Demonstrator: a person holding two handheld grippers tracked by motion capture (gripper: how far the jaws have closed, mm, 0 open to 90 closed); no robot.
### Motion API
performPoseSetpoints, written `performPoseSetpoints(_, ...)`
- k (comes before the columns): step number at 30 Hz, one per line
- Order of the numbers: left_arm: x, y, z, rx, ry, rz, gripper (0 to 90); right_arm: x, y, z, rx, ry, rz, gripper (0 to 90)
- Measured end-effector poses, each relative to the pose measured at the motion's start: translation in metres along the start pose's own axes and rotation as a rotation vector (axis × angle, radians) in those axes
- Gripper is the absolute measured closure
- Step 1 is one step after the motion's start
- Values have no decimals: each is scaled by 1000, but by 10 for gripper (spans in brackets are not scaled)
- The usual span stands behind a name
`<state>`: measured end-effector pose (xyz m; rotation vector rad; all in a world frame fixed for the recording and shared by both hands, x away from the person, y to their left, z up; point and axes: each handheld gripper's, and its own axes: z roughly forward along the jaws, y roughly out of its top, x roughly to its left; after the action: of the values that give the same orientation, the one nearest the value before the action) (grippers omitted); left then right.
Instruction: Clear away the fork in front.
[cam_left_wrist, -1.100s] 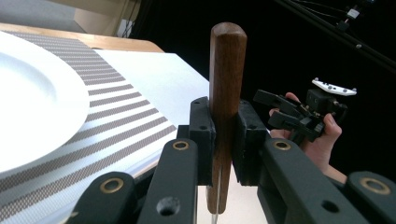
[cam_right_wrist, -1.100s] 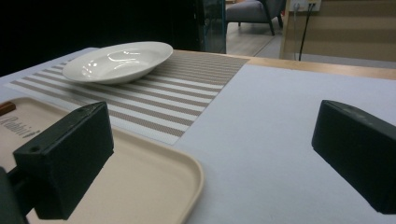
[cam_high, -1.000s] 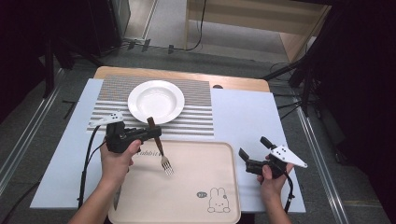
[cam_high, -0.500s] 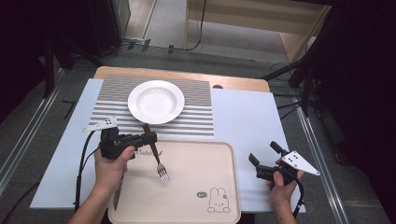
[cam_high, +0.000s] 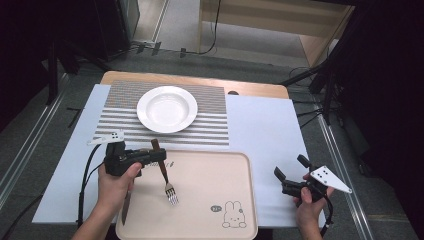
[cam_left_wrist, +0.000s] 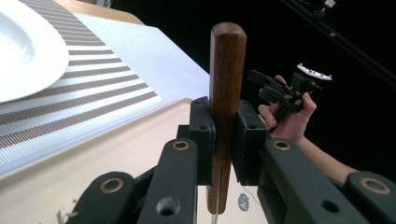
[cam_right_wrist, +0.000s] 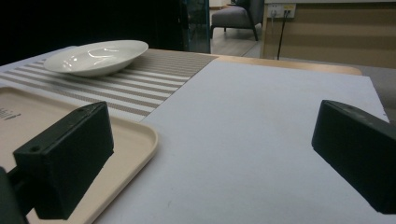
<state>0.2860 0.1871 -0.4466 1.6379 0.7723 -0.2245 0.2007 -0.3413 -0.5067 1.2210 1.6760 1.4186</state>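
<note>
On the worktop (cam_high: 260, 125), a beige tray (cam_high: 210, 175) lay nearest, a white plate (cam_high: 167, 108) beyond. The left gripper (cam_high: 159, 159), fingers clamped on a fork (cam_high: 165, 175) by its wooden handle, held it tines-down over the tray's left; stiff, light, likely slippery lower down. The right gripper (cam_high: 290, 172) waited right, fingers apart.

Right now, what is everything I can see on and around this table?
fork: one, brown wooden handle, metal tines, held over the tray
knife: one, dark handle, tray's left edge
tray: one, beige, rabbit drawing, near side
plate: one, white, on the placemat
placemat: one, grey and white stripes, far side
table cover: one, pale blue
left gripper: black, shut on the fork's handle
right gripper: black, open, right of the tray
</note>
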Motion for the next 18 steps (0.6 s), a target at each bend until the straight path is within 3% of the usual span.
performPoseSetpoints(8, 5, -8, 1, 58, -35, -45, 795, -2, -3, 0, 8, -16, -18, 0)
performPoseSetpoints(15, 13, -14, 2, 92, -29, -72, 795, -2, -4, 0, 6, -17, -15, 0)
performPoseSetpoints(18, 16, -14, 3, 101, -15, -65, 794, -1, -4, 0, 6, -20, -14, 0)
